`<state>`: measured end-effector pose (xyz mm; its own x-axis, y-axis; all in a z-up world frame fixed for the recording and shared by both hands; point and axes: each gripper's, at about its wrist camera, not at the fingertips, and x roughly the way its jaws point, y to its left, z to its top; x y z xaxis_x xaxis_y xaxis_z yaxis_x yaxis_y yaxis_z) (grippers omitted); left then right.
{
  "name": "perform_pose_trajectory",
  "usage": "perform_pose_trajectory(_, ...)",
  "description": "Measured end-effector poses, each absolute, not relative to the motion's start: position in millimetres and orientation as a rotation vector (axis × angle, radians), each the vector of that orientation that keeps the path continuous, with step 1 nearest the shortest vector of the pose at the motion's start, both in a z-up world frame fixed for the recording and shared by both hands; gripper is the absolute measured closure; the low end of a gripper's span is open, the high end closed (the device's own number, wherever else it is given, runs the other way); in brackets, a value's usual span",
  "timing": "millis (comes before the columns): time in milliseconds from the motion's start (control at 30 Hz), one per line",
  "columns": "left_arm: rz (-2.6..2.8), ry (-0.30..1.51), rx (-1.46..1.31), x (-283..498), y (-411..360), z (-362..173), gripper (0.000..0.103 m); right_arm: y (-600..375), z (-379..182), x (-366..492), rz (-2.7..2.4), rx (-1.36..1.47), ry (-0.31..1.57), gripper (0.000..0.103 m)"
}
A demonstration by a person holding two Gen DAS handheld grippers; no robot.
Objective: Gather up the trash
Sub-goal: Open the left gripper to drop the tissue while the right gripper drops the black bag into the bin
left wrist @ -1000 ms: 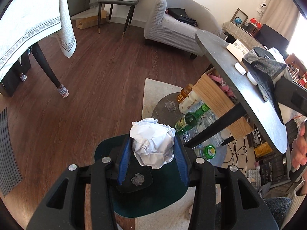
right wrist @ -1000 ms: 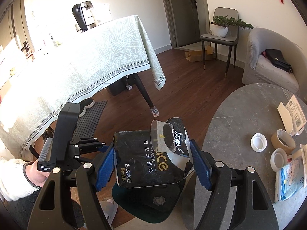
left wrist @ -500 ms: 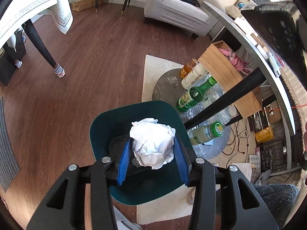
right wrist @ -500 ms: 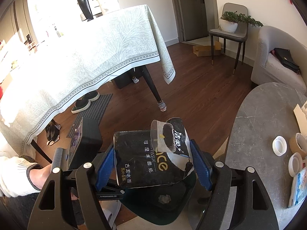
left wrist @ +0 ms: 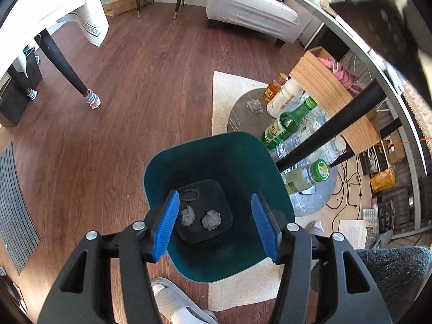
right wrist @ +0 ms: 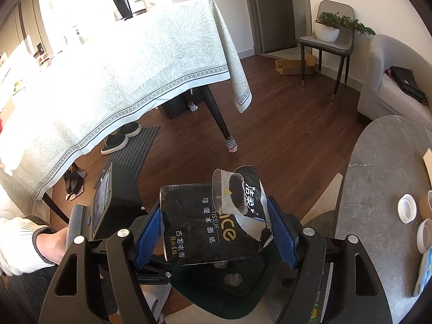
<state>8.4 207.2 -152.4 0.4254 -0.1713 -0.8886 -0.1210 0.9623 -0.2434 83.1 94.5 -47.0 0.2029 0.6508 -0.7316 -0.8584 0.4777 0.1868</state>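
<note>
A dark green trash bin (left wrist: 243, 159) stands on the floor under my left gripper (left wrist: 216, 224). The left gripper is open and empty, its blue pads over the bin's mouth. Two grey crumpled paper balls (left wrist: 211, 220) and a ring lie on the bin's black bottom. My right gripper (right wrist: 216, 232) is shut on a black tissue packet (right wrist: 205, 226) with torn white wrapping, held above the bin (right wrist: 243, 297). A paper ball (right wrist: 232, 279) shows in the bin below it. The left gripper's body (right wrist: 113, 202) and gloved hand are at lower left in the right wrist view.
A grey round table (right wrist: 383, 189) holds lids and tape rolls at right. Bottles (left wrist: 289, 124) and a wooden box (left wrist: 332, 100) sit on a low shelf under it, beside a black table leg (left wrist: 332, 132). A dining table with cloth (right wrist: 121, 62) stands at left.
My left gripper opened and the white crumpled paper dropped into the bin. Both grippers moved closer over the bin. The right gripper still holds the packet.
</note>
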Motion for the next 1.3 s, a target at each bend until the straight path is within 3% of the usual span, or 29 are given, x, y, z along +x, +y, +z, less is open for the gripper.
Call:
perform_pose_trajectory(733,0.073,0.876,-0.346,-1.5,263.9,-71.6,0.063,127.8,-109.4,67.8,1.032,-0.43,0.993,0.029)
perform_pose_trajectory(1300,0.03,0.798,-0.359,5.8,247.5,-36.4,0.063,122.1,-138.2,63.9,0.995,-0.521,1.055,0.023)
